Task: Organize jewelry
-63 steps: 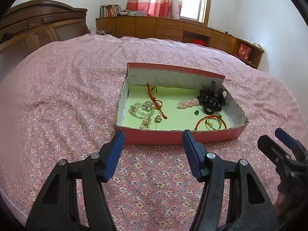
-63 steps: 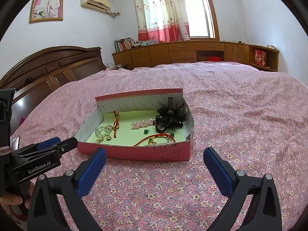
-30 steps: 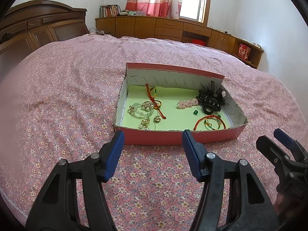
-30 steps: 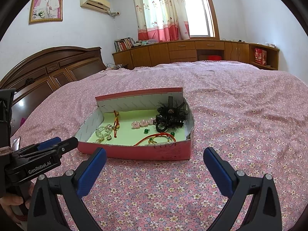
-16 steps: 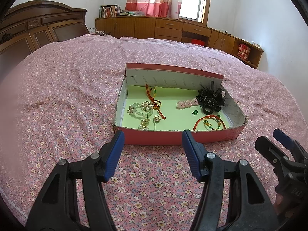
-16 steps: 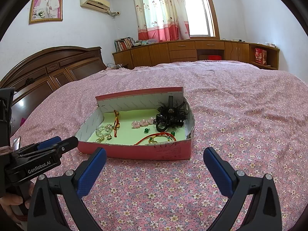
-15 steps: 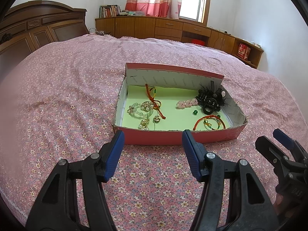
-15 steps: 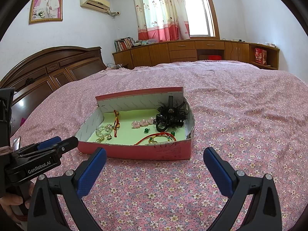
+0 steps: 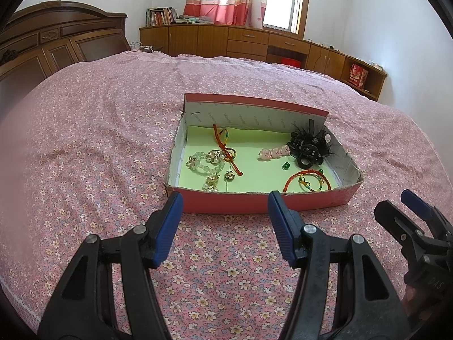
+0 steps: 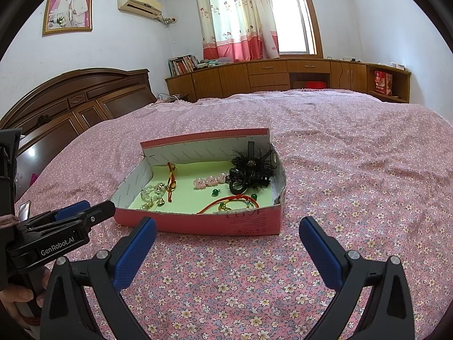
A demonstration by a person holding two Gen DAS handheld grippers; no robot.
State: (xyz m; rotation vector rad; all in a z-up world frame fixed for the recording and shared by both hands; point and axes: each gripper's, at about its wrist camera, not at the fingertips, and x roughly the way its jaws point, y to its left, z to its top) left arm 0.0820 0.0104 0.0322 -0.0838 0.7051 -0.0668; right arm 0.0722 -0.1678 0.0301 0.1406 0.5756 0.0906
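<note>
A shallow pink cardboard box with a pale green floor (image 9: 235, 204) is seen lying on the pink floral bedspread (image 9: 85, 153), just ahead of both tools, in the middle of each frame, with its long axis running across the left wrist view from left to right. The left hand-held gripper (image 9: 225, 215) is held spread and empty, its blue pads framing the near wall of the box, so it is judged the nearer of the two. The right hand-held gripper (image 10: 226, 243) is likewise held wide apart with nothing between its pads, and sits a little further back, facing the box's lower right corner. Inside the box, a pale green bead bracelet with gold charms (image 9: 205, 164) is placed at the left end, a red braided cord (image 9: 225, 148) beside it, a row of pink beads (image 9: 274, 153) in the middle, a black feathered hair clip (image 9: 310, 147) at the right end, and a red cord bracelet (image 9: 307, 180) at the near right. "FASHION" is printed repeatedly on the inner walls, "LOVE" can be made out on the outer near wall in the right wrist view, and "GenRobot.AI" is read on the left tool's body at the lower left there.
</note>
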